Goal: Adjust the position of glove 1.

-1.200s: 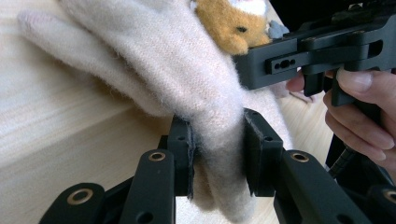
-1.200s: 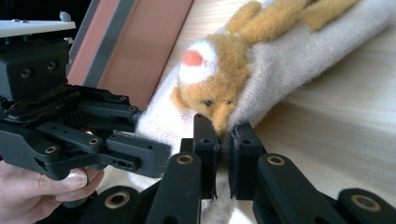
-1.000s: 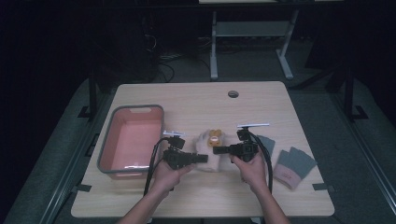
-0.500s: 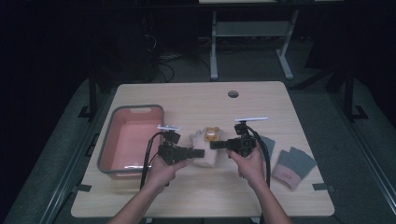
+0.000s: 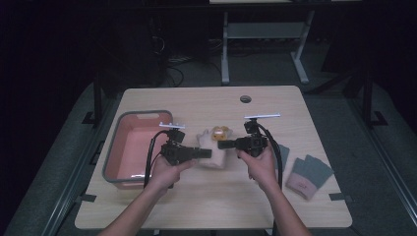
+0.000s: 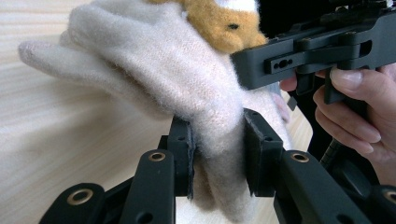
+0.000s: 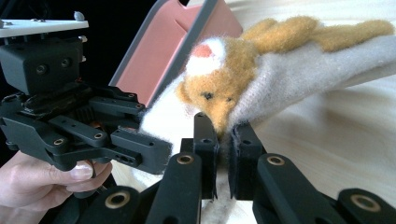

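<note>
A cream fuzzy glove (image 5: 212, 156) with an orange animal face hangs between both grippers above the table's middle. My left gripper (image 5: 208, 153) comes in from the left and is shut on the glove's cream cuff part (image 6: 187, 84); the jaws pinch the fabric (image 6: 217, 140). From the right, my right gripper (image 5: 221, 144) is shut on the glove's edge just below the orange face (image 7: 223, 135). The glove's fingers (image 7: 327, 32) stretch out sideways in the right gripper view. The two grippers stand close, nearly tip to tip.
A pink basin with a grey rim (image 5: 109, 157) stands left of the left hand, also seen behind the glove (image 7: 163, 51). Grey mittens with pink cuffs (image 5: 309, 174) lie at the right. A round hole (image 5: 245, 99) is in the table's far side.
Both hands have moved farther from the table's near edge, carrying the glove along between the two grippers. Both stay shut on it.
</note>
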`<control>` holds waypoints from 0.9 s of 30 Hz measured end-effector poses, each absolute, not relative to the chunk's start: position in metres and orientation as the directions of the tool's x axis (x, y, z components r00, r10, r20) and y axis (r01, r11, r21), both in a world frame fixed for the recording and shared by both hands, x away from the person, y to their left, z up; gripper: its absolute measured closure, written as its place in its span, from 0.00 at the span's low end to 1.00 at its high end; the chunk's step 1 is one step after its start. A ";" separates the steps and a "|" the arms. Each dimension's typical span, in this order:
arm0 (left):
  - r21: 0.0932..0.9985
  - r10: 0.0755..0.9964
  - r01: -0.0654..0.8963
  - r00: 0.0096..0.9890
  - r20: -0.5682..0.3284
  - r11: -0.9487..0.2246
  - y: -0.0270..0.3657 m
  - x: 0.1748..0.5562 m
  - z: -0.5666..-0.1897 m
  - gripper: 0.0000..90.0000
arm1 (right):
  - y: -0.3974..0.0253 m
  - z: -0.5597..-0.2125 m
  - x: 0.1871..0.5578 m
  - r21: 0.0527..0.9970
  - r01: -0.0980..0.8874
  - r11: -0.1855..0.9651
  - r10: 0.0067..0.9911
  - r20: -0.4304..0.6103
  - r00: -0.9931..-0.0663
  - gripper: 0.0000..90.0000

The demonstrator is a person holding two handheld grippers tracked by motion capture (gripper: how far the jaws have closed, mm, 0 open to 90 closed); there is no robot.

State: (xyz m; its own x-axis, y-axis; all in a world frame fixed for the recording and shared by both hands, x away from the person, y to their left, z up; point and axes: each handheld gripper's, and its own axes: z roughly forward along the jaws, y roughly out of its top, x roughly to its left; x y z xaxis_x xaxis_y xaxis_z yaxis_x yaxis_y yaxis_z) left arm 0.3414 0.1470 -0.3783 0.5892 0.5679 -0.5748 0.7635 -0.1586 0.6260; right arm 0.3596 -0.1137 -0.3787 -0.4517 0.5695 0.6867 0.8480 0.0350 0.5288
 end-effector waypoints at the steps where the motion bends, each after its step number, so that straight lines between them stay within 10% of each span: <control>1: 0.630 0.569 0.760 0.593 -0.570 -0.160 0.148 0.342 -0.376 0.75 | -0.113 -0.377 0.361 0.529 0.848 0.033 0.566 0.689 -0.452 0.93; 27: 0.642 0.562 0.753 0.597 -0.572 -0.145 0.184 0.361 -0.339 0.75 | -0.083 -0.342 0.383 0.562 0.826 0.053 0.530 0.685 -0.500 0.93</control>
State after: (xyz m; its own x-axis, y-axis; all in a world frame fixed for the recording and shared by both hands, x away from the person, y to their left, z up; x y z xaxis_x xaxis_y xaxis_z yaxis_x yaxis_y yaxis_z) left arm 0.3613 0.1843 -0.3391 0.5967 0.5624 -0.5724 0.7526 -0.1447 0.6424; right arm 0.3831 -0.0828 -0.3419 -0.5001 0.5298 0.6850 0.8255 0.0526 0.5619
